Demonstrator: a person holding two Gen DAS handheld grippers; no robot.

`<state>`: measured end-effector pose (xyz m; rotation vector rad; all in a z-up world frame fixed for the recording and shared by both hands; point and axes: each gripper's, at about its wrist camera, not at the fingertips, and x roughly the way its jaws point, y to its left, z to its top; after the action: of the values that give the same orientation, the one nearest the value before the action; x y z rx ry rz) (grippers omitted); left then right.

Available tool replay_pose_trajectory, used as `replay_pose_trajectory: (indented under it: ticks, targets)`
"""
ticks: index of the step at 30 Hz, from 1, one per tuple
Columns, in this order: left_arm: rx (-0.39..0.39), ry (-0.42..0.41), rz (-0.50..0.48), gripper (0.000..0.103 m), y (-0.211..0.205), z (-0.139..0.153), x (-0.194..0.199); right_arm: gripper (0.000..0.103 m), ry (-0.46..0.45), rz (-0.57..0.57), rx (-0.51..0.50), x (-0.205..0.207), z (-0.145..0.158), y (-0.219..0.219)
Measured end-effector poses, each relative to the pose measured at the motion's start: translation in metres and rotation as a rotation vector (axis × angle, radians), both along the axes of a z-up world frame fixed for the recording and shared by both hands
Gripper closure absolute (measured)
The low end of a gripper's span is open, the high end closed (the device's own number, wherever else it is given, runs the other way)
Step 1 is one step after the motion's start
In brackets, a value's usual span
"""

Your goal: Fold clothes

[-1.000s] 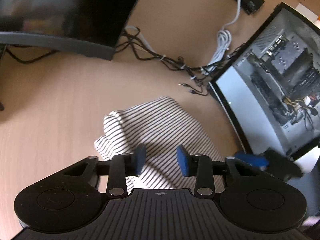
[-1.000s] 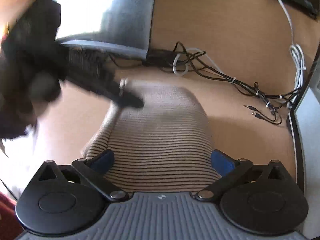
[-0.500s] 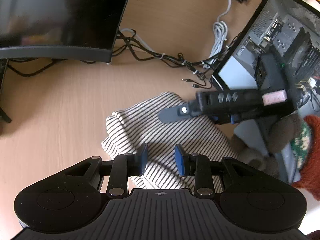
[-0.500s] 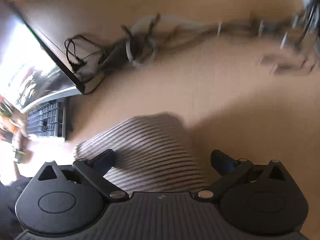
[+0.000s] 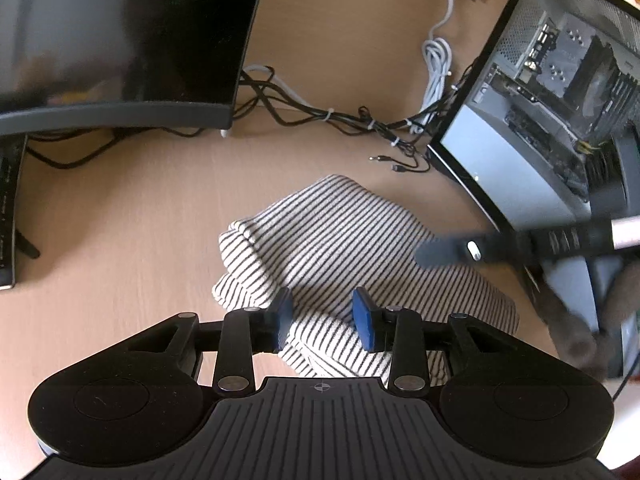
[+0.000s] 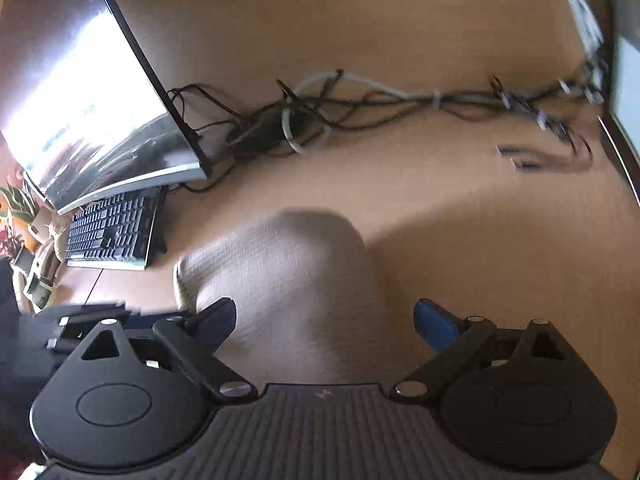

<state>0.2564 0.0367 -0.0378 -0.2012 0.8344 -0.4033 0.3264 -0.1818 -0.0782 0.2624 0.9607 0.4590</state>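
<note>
We've got the striped garment (image 5: 352, 248) lying folded up in a bundle on the wooden table (image 5: 120, 216), between the curved monitor (image 5: 120, 40) and the open PC case (image 5: 560, 92). Our left gripper (image 5: 322, 314) hovers right over its near edge, jaws partly apart with nothing pinched between them. The right gripper (image 6: 324, 320) sits wide open over the same bundle, which looks blurry in that view. A tangle of cables (image 5: 332, 116) runs along the table behind the cloth, and a keyboard (image 6: 112, 232) sits off to the left.
</note>
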Motion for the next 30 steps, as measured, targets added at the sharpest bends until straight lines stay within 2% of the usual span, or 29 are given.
replay_pose_trajectory:
  ticks: [4,7,11,13,14,16,17,18,22,24,25,28,30]
  targets:
    - [-0.035,0.012,-0.01,0.065,0.006,-0.005,0.002,0.006,0.063,-0.055,0.002,-0.027,-0.015,-0.009]
    - [-0.052,0.019,-0.015,0.065,0.011,-0.008,0.004,0.011,0.009,-0.075,-0.01,-0.046,-0.003,0.001]
    - [-0.087,0.038,-0.031,0.063,0.018,-0.011,0.009,0.013,-0.064,-0.075,-0.087,-0.064,0.011,0.017]
    - [-0.098,0.035,-0.049,0.063,0.017,-0.012,0.009,0.011,-0.06,-0.087,-0.196,-0.066,0.0,0.026]
    - [-0.095,0.029,-0.05,0.063,0.016,-0.011,0.008,0.007,-0.062,-0.098,-0.232,-0.067,-0.005,0.029]
    - [-0.097,0.016,-0.04,0.063,0.017,-0.007,0.004,0.006,-0.064,-0.132,-0.236,-0.069,-0.003,0.029]
    - [-0.107,0.019,-0.017,0.06,0.019,-0.004,0.0,0.006,-0.061,-0.147,-0.241,-0.07,-0.001,0.03]
    - [-0.118,0.022,0.007,0.054,0.021,-0.001,-0.004,0.006,-0.065,-0.152,-0.255,-0.071,0.0,0.031]
    - [-0.162,0.035,0.092,0.043,0.024,0.007,-0.023,0.006,-0.131,-0.083,-0.36,-0.077,0.002,0.045]
    - [-0.163,0.048,0.122,0.034,0.018,0.004,-0.027,0.006,-0.138,-0.06,-0.363,-0.074,0.003,0.045]
    - [-0.163,0.055,0.137,0.033,0.015,0.003,-0.029,0.006,-0.142,-0.046,-0.364,-0.073,0.003,0.045]
    - [-0.163,0.074,0.181,0.036,0.005,-0.002,-0.035,0.006,-0.183,0.036,-0.369,-0.071,0.005,0.044]
    - [-0.163,0.087,0.211,0.045,-0.001,-0.004,-0.04,0.006,-0.192,0.09,-0.345,-0.067,0.008,0.039]
